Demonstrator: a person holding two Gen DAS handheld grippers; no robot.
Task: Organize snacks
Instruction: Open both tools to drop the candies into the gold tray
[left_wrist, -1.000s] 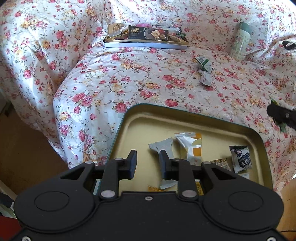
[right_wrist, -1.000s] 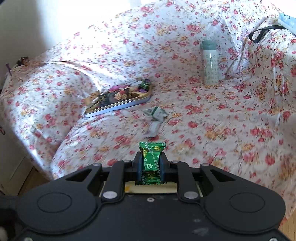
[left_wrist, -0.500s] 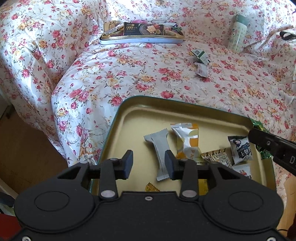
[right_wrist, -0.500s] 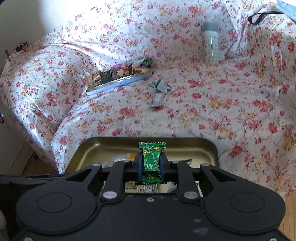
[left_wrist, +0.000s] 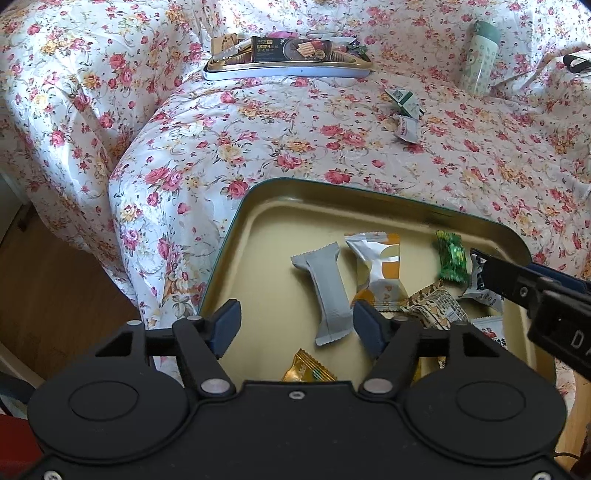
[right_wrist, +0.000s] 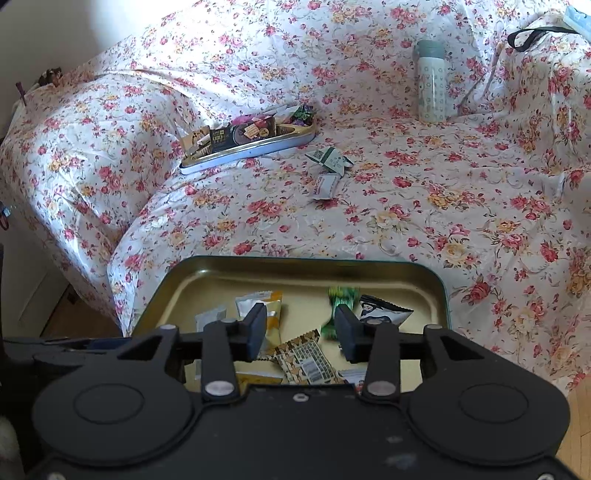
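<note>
- The green candy (left_wrist: 451, 256) was no longer pinched in the right gripper (right_wrist: 301, 328). A moment before it stood up between those pads; now it lay loose in the gold tin (left_wrist: 255, 229), near the far right side, next to a black-and-white packet (right_wrist: 384, 310).
- In the right wrist view the green candy looked blurry, so I think it had only just dropped.
- The right gripper's jaws were opening, and nothing was between them any more.
- The left gripper (left_wrist: 295, 326) hung over the same tin. Its jaws were opening too, wider than a second before, and they held nothing. A grey snack bar (left_wrist: 327, 291) lay in the tin just past its pads.
- An orange-and-silver packet (left_wrist: 376, 269) and a brown one (left_wrist: 436, 306) also lay in the tin.
- So one more snack was put away.
- Out on the flowery sheet (left_wrist: 295, 155) two small packets (right_wrist: 328, 170) waited, well apart from the gold tin. I think those come next.
- A second tin (right_wrist: 251, 144) full of snacks sat farther back, and a pale bottle (right_wrist: 430, 85) stood upright near the back.
</note>
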